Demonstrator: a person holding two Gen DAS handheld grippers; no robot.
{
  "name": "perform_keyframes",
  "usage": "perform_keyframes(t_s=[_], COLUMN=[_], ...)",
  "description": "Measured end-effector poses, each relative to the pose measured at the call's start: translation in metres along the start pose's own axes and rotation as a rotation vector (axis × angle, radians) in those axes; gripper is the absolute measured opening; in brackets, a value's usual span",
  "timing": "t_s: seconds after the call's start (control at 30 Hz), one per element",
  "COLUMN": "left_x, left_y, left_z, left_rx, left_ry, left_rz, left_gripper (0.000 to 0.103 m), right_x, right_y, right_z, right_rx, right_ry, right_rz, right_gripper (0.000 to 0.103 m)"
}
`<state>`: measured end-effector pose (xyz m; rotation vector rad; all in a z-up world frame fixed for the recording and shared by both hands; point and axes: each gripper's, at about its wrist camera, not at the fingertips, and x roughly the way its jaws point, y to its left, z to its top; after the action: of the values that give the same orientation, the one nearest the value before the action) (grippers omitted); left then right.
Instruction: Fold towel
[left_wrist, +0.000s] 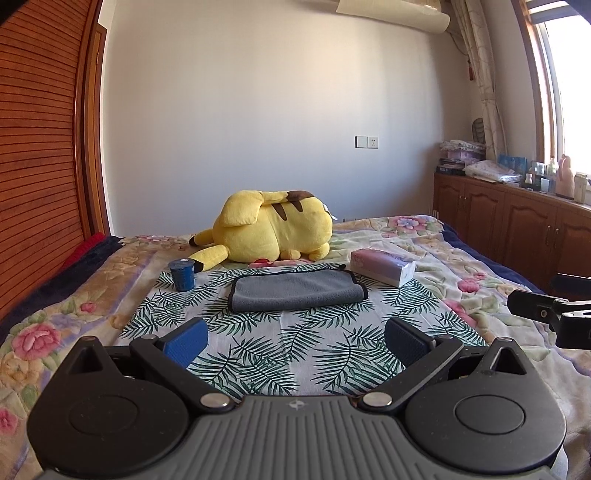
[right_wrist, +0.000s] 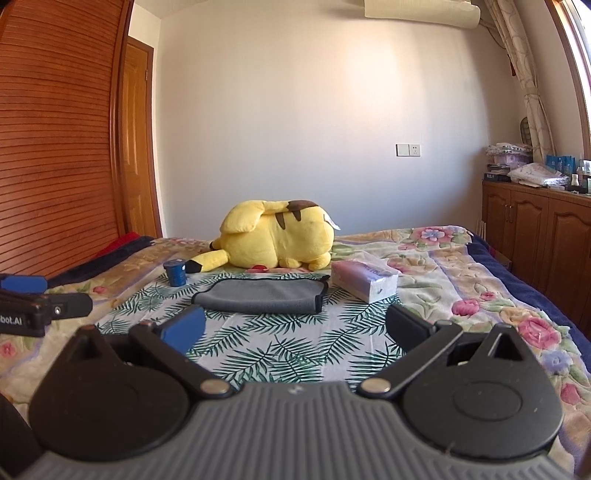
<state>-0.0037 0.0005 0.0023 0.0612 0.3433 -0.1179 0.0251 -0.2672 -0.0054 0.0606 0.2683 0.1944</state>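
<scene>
Both my tongs hang over the near end of the white leaf-print cloth (left_wrist: 295, 343) spread on the flowered bed quilt (left_wrist: 48, 332), holding nothing. Left tongs (left_wrist: 295, 341) wide apart, blue pads splayed. Right tongs (right_wrist: 295, 330) wide apart too.

View differences: the left wrist view catches the right tongs' black finger at its right edge; the right wrist view catches the left tongs' blue-tipped finger at its left edge, plus an orange wooden door (right_wrist: 138, 147) beside the slatted wardrobe that the left view barely shows.

Grey microfibre towel with black trim (left_wrist: 295, 290) lies flat on the leaf-print cloth, straight ahead of both tongs, well apart from the pads. It's folded over, fold edge rounded on the near side. Long axis runs left-right across my view.

Beyond it, left: small dark blue cup with foil lid (left_wrist: 182, 275), upright. Right: pink-and-white soft tissue pack (left_wrist: 382, 266), just beside the towel's far right corner. Farthest: yellow plush toy with brown stripes (left_wrist: 273, 230), lying on its side.
</scene>
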Motion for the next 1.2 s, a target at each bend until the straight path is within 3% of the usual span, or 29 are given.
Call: perform_keyframes(t_s=[1.2], left_x=[0.0009], left_y=[-0.0004], left_z=[-0.0023], left_rx=[0.013], left_ry=[0.002], left_rz=[0.002], left_gripper=[0.087], right_x=[0.0], right_y=[-0.0024], right_z=[-0.0005], right_rx=[0.002], right_ry=[0.002], right_rz=[-0.002], right_gripper=[0.103])
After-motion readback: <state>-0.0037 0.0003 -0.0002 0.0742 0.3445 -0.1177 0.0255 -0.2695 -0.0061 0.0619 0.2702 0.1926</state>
